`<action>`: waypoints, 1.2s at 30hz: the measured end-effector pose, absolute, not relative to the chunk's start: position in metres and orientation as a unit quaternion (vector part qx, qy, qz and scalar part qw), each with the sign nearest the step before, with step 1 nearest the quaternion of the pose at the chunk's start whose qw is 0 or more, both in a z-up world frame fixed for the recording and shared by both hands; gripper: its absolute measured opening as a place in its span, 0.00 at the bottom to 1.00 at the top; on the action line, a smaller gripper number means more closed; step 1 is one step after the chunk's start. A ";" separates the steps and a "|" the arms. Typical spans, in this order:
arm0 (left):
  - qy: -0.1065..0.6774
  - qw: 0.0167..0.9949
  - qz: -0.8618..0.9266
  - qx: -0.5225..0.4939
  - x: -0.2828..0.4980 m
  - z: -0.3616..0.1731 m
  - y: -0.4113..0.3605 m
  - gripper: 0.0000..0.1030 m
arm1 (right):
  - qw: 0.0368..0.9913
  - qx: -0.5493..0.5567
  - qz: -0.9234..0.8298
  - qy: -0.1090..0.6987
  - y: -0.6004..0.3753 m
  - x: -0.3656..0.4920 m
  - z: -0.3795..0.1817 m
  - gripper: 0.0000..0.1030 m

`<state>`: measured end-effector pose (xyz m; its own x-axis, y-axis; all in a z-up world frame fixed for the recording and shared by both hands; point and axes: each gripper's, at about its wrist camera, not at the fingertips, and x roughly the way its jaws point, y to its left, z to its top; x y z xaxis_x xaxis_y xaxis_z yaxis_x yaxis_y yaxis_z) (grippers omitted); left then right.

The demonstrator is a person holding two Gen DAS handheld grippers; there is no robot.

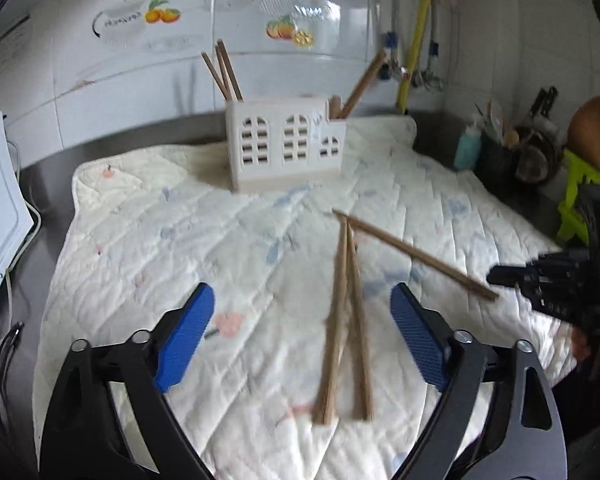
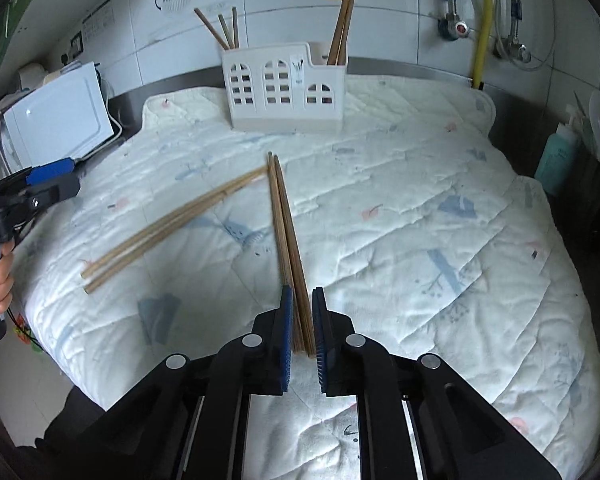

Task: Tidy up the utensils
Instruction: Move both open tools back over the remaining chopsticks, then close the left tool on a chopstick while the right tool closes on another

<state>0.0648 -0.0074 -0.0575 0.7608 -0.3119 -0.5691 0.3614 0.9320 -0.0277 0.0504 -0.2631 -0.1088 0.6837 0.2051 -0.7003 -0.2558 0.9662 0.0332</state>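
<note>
A white house-shaped utensil holder stands at the back of the quilted cloth, with wooden chopsticks upright in its left and right compartments. One pair of chopsticks lies flat on the cloth. My left gripper is open, with that pair lying between its blue pads and touching neither. A second pair rests on the cloth, its tips pointing toward the holder. My right gripper is shut on that pair's near ends.
The quilted cloth covers most of the steel counter. A white board with cables leans at the left edge. A teal bottle and dark containers of tools crowd the right side. Pipes and taps run down the tiled wall.
</note>
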 end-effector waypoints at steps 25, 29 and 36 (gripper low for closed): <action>0.387 0.886 -0.240 0.084 0.085 -0.114 -0.035 0.20 | 0.910 -0.057 0.127 0.390 -0.262 0.073 -0.121 0.09; 0.394 0.884 -0.240 0.078 0.089 -0.119 -0.034 0.15 | 0.910 -0.053 0.130 0.389 -0.262 0.074 -0.122 0.09; 0.396 0.882 -0.241 0.084 0.089 -0.120 -0.035 0.15 | 0.910 -0.051 0.133 0.388 -0.261 0.071 -0.122 0.09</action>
<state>0.0893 -0.0348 -0.1200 0.5710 -0.3579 -0.7388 0.4912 0.8701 -0.0419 0.0712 -0.2609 -0.1220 0.6630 0.2021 -0.7208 -0.2809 0.9597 0.0107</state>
